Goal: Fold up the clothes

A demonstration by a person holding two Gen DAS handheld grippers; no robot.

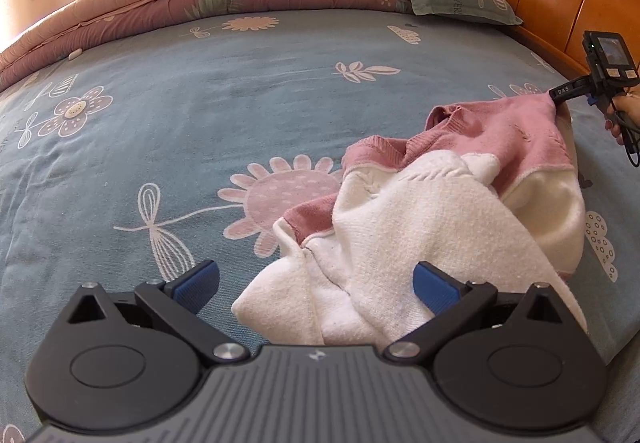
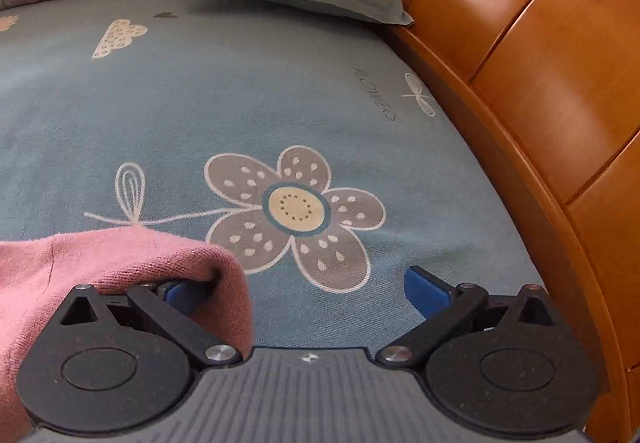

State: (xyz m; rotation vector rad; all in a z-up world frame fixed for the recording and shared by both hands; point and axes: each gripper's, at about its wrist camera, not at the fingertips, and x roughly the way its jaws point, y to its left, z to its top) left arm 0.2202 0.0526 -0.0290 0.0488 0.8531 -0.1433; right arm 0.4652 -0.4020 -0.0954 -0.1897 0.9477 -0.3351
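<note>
Left gripper (image 1: pixel 316 289): jaws spread wide, low at the near side. Right gripper (image 2: pixel 308 293): jaws spread wide, far right, held by a hand (image 1: pixel 624 115) on its handle.

A pink and white knit sweater (image 1: pixel 420 211) lies crumpled on the bed, white lower part bunched nearest, pink upper part behind it. One pink corner is lifted off the heap, its edge draped in folds.
</note>
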